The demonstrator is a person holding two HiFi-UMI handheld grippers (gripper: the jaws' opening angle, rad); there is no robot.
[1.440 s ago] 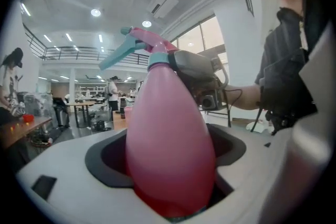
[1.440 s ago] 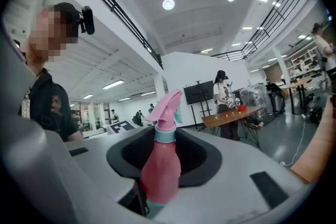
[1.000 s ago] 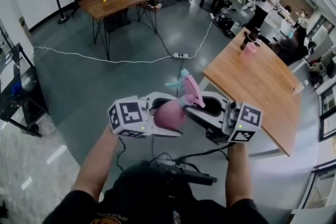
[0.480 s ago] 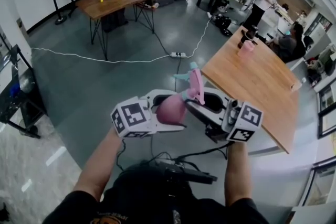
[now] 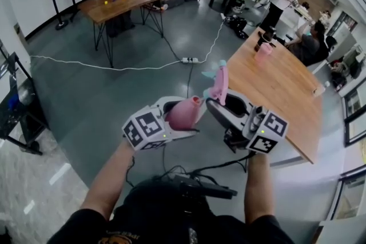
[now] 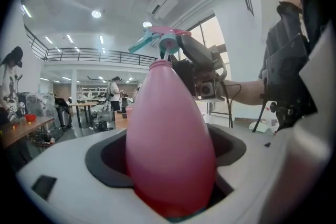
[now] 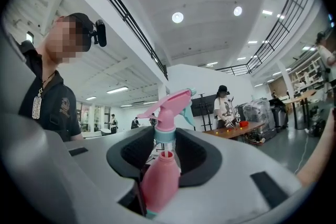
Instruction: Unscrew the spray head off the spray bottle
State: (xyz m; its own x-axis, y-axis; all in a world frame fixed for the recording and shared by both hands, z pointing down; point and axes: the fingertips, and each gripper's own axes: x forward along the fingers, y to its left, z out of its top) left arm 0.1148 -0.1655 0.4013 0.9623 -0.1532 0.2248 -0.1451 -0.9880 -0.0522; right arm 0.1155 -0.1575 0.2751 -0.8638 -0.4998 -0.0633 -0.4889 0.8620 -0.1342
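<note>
The left gripper (image 5: pixel 182 116) was clamped on the belly of the pink bottle (image 6: pixel 168 134), which was held tilted in mid-air near a wooden table (image 5: pixel 283 91). The right gripper (image 5: pixel 224 104) was clenched on the spray head (image 7: pixel 167 107). The head stood just clear above the bottle's open neck, with its tube reaching down into the opening.

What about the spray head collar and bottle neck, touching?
Apart. The right gripper view shows a gap between collar and bottle neck, with a thin tube crossing.

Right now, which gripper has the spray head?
The right gripper: its jaws grip the spray head, clear of the neck. The left gripper holds only the pink bottle.
</note>
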